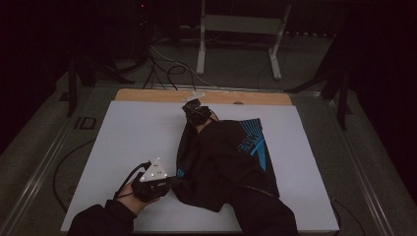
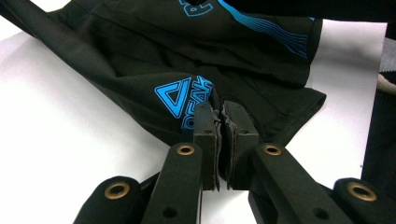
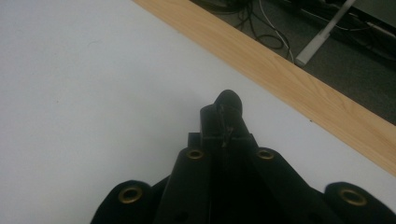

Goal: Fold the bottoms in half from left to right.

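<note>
garment on sheet, sheet on table.

One black garment (blue print), two grippers, one table.

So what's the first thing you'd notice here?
The black shorts with bright blue print, lying crumpled on the white table. The left gripper pinches their near edge, and the right gripper pinches a bit of black cloth at the far end, by the wooden strip.

White-topped table with black shorts on it
</note>
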Tool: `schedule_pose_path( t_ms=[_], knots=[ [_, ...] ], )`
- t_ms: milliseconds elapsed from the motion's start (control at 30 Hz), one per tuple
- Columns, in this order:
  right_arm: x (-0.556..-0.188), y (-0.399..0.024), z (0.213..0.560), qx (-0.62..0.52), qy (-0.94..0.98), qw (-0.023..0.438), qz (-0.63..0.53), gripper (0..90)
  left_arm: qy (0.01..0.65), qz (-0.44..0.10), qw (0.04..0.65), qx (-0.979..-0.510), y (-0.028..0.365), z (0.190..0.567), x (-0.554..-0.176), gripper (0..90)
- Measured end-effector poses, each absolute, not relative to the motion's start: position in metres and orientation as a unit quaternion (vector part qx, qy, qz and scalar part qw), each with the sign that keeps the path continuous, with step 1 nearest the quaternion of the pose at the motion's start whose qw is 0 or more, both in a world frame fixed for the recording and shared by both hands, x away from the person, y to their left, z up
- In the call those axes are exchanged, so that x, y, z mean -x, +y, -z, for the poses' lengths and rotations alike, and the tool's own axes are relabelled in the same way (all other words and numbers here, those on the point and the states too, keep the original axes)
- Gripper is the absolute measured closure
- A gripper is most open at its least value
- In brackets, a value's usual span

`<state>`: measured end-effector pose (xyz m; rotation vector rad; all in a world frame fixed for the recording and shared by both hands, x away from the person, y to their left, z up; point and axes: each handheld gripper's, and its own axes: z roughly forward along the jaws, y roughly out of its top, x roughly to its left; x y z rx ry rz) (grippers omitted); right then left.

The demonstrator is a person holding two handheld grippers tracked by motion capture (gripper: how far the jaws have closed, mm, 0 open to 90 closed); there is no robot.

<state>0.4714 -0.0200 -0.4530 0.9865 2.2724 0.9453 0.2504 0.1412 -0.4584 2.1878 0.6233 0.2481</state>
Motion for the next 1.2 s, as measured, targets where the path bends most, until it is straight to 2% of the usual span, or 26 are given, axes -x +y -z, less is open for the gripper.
schedule_pose_path(
  t_ms=[1200],
  knots=[
    [-0.467, -0.077, 0.431, -0.379, 0.812, 0.262, -0.359, 90.0, 0.205, -0.100, 0.429, -0.874, 0.103, 0.434, -0.259, 85.5]
  ],
)
